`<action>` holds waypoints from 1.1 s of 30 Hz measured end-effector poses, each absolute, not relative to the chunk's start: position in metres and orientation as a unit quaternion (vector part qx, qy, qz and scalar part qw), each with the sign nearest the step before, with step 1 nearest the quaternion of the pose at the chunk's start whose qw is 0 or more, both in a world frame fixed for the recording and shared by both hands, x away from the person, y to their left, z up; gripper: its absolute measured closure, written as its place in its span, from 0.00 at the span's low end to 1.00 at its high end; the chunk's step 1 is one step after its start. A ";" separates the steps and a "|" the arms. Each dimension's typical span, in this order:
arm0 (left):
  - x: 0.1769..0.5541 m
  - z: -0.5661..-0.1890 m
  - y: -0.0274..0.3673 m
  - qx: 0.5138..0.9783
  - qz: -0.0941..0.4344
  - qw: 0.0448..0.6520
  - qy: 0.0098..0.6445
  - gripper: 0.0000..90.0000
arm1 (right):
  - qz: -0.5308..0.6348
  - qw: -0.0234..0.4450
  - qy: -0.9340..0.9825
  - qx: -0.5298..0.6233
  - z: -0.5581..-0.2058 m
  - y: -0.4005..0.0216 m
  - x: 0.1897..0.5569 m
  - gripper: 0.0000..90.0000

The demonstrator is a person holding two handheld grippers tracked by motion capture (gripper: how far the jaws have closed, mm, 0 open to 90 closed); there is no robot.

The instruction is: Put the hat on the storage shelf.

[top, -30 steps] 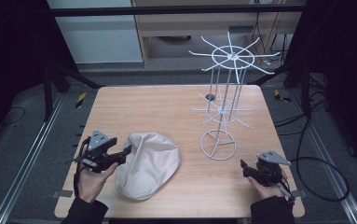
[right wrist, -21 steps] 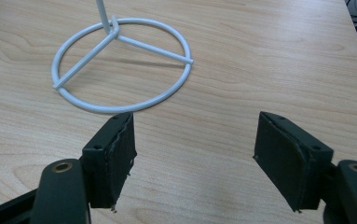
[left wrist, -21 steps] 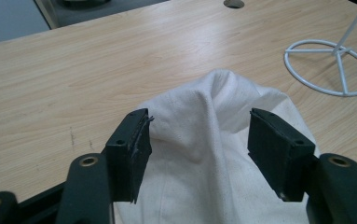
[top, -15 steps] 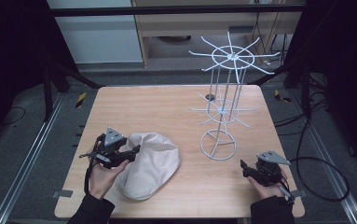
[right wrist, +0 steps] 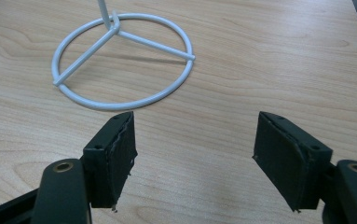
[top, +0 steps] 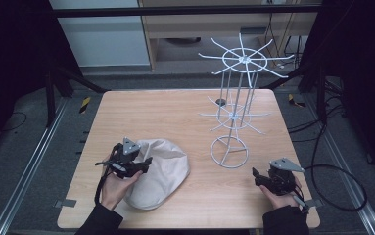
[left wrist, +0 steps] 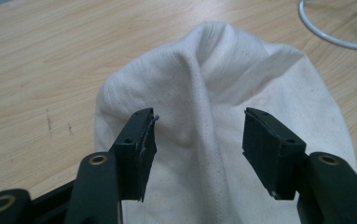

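Observation:
A cream-white cloth cap (top: 159, 171) lies on the wooden table (top: 175, 112) at the front left. My left gripper (top: 145, 164) hangs over its left part, open, with a raised fold of the cap (left wrist: 199, 126) between the two jaws. A white wire display stand (top: 234, 98) with spoked rings rises at the right middle on a round base (right wrist: 120, 65). My right gripper (top: 256, 177) rests near the front right edge, open and holding nothing, its jaws pointing toward that base.
A black cable (top: 337, 191) trails off the table's right side from the right gripper. Metal rails (top: 33, 161) run along the floor at the left. A shelf unit (top: 199, 24) stands behind the table.
My left gripper has moved right from the table's left edge onto the cap and now straddles a fold of it. The right gripper has stayed still.

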State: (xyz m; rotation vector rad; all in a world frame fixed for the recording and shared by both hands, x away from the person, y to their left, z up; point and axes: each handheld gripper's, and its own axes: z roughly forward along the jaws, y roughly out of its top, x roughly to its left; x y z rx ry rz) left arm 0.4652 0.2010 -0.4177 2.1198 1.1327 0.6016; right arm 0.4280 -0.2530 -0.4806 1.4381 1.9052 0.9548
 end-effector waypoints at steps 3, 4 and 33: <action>0.467 -0.421 0.201 0.811 0.223 0.320 0.436 0.51 | 0.355 0.280 0.711 0.538 -0.481 -0.253 0.428 0.33; 0.468 -0.422 0.201 0.812 0.223 0.318 0.436 0.51 | 0.355 0.280 0.713 0.537 -0.481 -0.253 0.429 0.33; 0.477 -0.445 0.200 0.813 0.168 0.310 0.463 0.96 | 0.352 0.273 0.715 0.539 -0.483 -0.253 0.430 0.33</action>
